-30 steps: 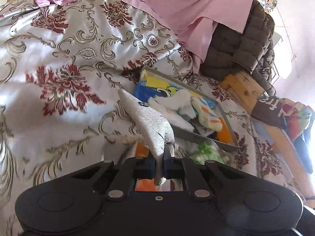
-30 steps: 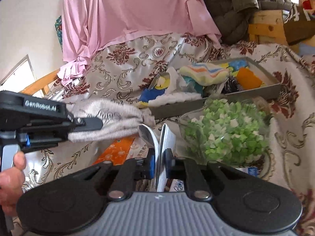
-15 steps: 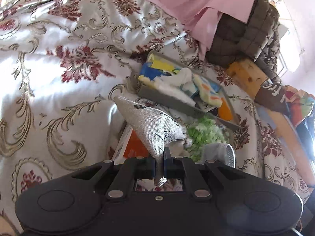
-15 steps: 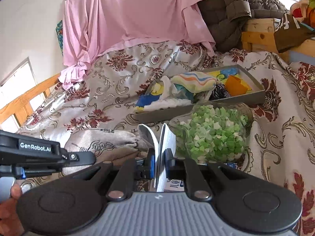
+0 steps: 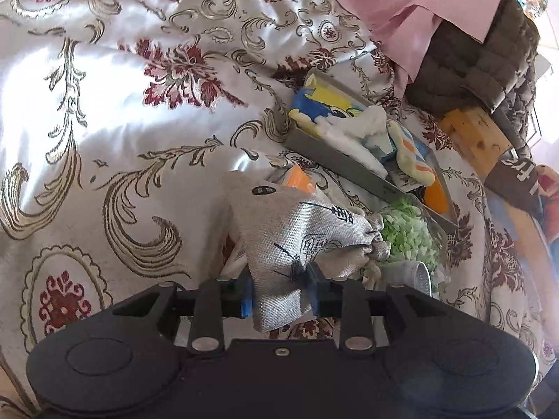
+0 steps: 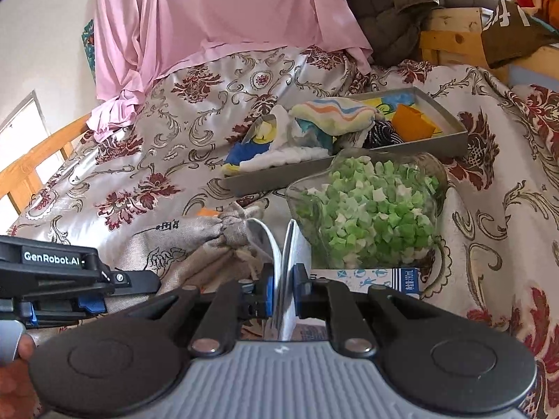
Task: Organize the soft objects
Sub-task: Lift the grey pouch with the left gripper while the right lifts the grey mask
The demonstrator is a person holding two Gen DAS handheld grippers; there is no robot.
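My left gripper [image 5: 279, 293] has its jaws parted, with a grey drawstring cloth pouch [image 5: 300, 234] lying loosely between them; the pouch rests low on the bed, also showing in the right wrist view [image 6: 195, 244]. My right gripper [image 6: 282, 286] is shut on a folded white-grey soft strip [image 6: 290, 255], held upright beside the pouch. The left gripper [image 6: 125, 281] shows at the left of the right wrist view. A grey tray [image 6: 450, 139] of soft items sits behind: a striped plush [image 6: 335, 113], white socks [image 6: 290, 155], an orange piece [image 6: 415, 122].
A clear bag of green and white bits [image 6: 370, 209] lies right of my right gripper, on a printed box [image 6: 377, 276]. An orange packet [image 5: 297, 181] lies beyond the pouch. Floral bedspread [image 5: 104, 111], pink sheet [image 6: 216, 10], dark quilted jacket [image 5: 478, 52], wooden frame [image 6: 450, 45].
My left gripper's jaws have opened from shut on the pouch; the pouch has sagged and spread between them. Both grippers have come lower toward the bed. The right keeps its strip.
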